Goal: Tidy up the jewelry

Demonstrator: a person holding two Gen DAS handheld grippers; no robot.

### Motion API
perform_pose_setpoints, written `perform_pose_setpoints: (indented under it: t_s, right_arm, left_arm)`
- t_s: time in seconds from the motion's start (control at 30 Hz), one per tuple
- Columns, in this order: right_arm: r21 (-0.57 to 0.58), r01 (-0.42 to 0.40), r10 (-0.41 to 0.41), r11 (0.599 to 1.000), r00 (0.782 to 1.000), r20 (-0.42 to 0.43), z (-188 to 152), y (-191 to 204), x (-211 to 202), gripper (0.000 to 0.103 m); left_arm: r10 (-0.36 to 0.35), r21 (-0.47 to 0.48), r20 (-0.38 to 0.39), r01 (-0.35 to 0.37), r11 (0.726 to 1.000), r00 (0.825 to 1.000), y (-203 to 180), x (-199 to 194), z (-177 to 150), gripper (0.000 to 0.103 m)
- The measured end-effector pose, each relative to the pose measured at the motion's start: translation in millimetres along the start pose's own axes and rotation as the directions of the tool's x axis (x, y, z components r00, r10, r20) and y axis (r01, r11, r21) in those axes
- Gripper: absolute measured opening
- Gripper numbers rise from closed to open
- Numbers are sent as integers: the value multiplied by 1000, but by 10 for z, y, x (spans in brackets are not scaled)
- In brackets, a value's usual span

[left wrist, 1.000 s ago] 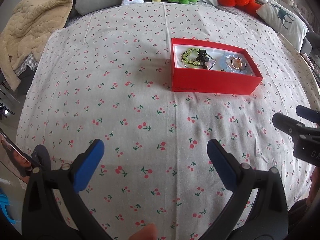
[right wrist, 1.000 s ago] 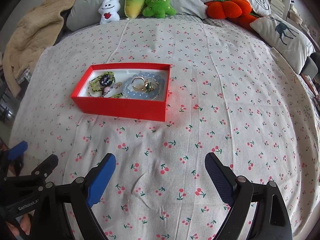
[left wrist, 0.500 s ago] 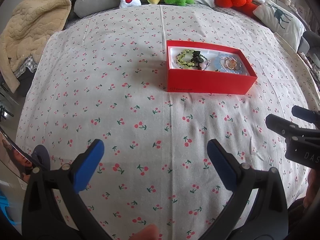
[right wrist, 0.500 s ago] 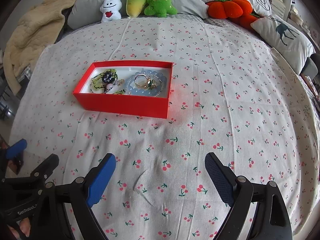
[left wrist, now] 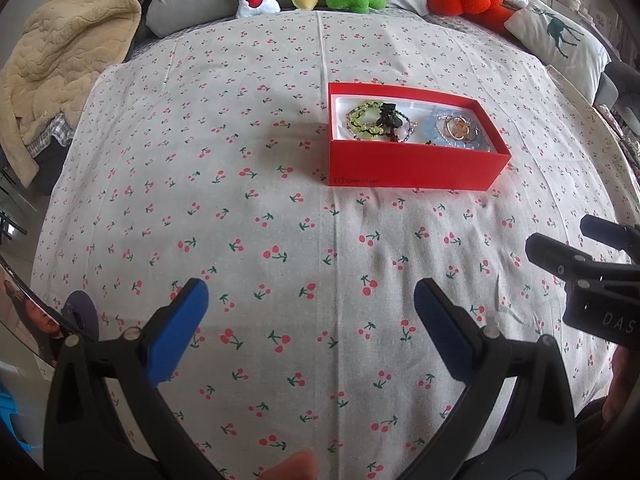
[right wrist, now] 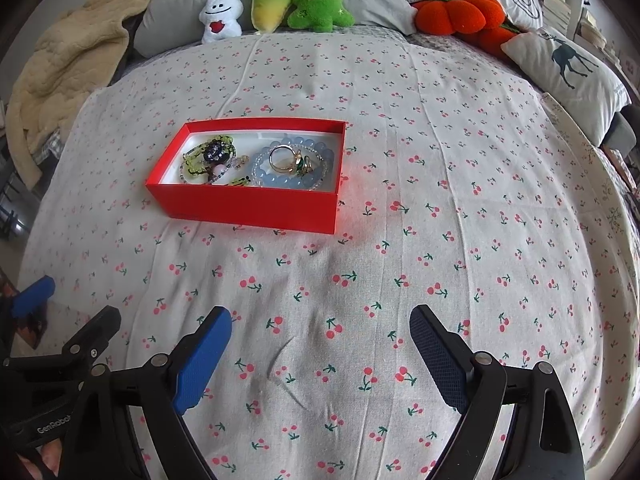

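On the bed sits a red box holding a green bead bracelet, blue bracelet and gold ring. Left tongs and right tongs are spread, empty.

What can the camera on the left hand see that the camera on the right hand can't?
Only the left wrist view shows the white ONEPLUS lettering on the red box's front wall, and the right tool's fingers from the side, at its right edge.

Only the right wrist view shows the gold ring clearly inside the box, and the left tool's fingers at its left edge.

Both show the red box of jewelry on the cherry-print sheet, the plush toys by the pillows, and each camera's own tool wide open and empty.
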State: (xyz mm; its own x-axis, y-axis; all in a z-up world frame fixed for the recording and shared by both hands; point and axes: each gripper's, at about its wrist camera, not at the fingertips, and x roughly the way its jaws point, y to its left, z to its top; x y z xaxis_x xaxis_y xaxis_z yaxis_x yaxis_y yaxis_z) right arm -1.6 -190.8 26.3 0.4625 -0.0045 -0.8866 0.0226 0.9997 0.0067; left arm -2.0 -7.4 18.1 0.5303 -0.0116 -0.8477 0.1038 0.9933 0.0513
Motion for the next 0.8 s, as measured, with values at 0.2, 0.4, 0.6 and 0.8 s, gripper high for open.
perform_pose_setpoints:
  t_s: [0.2, 0.4, 0.6, 0.8]
  right_arm:
    - [1, 0, 0, 1000, 1000, -2, -4, 5, -8, 92]
    - [0, 3, -3, 1000, 1000, -2, -10, 14, -9, 92]
    - [1, 5, -5, 1000, 1000, 2, -15, 20, -13, 92]
    - [-1, 10, -10, 1000, 1000, 3, -21, 27, -22, 92]
  left_arm:
    - [0, -3, 5, 0, 1000, 1000, 1, -6, 5, 102]
    - [3, -4, 6, -3, 1000, 1000, -5, -17, 1, 102]
    - [4, -4, 7, -4, 1000, 1000, -1, -19, 0, 102]
    - [5, -8, 10, -4, 1000, 1000, 10, -28, 0, 102]
